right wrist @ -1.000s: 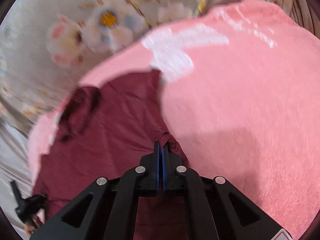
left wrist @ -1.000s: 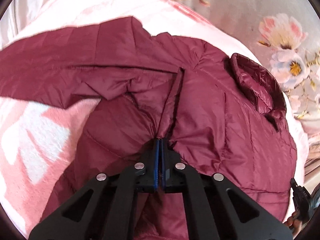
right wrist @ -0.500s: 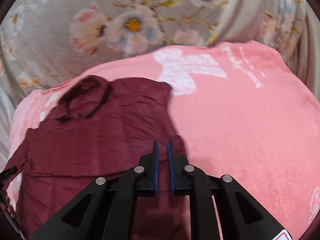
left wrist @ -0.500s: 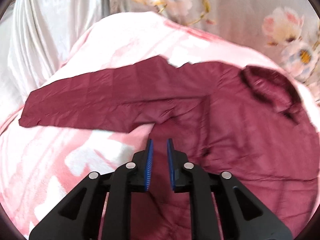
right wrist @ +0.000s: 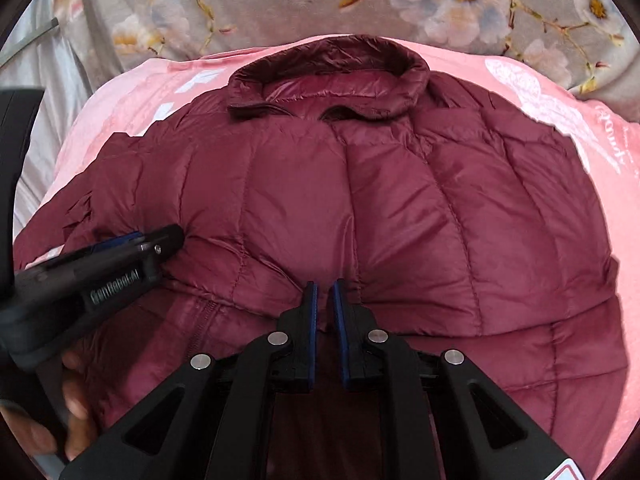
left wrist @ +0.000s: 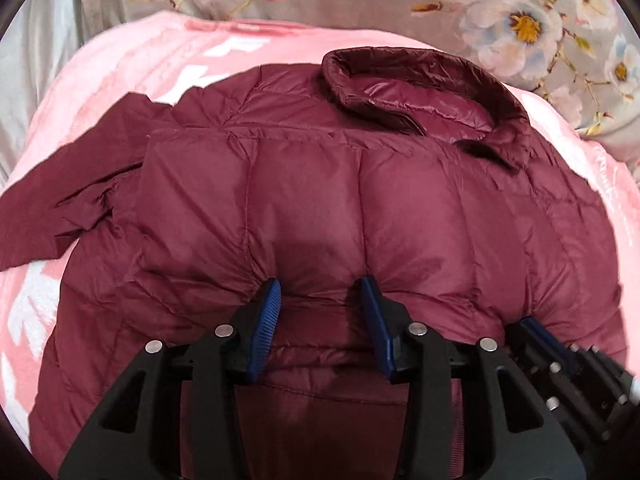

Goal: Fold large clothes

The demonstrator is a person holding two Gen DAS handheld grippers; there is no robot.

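Left view: the jacket [left wrist: 340,208] fills the centre of the pink blanket [left wrist: 100,80], collar [left wrist: 420,92] at one o'clock. The left gripper [left wrist: 320,292] is opening, tips resting on the fabric.

Right view: the right gripper [right wrist: 325,300] stands slightly apart at six o'clock, on the jacket's folded edge, gripping nothing.

The left tongs [right wrist: 168,240] read "GenRobot.AI" along the side.

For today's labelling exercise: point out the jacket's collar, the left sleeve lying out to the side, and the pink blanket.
collar [right wrist: 328,76], right wrist view, on its standing rim.
sleeve [left wrist: 76,196], left wrist view, mid-sleeve.
pink blanket [right wrist: 600,208], right wrist view, bare part right of the jacket.
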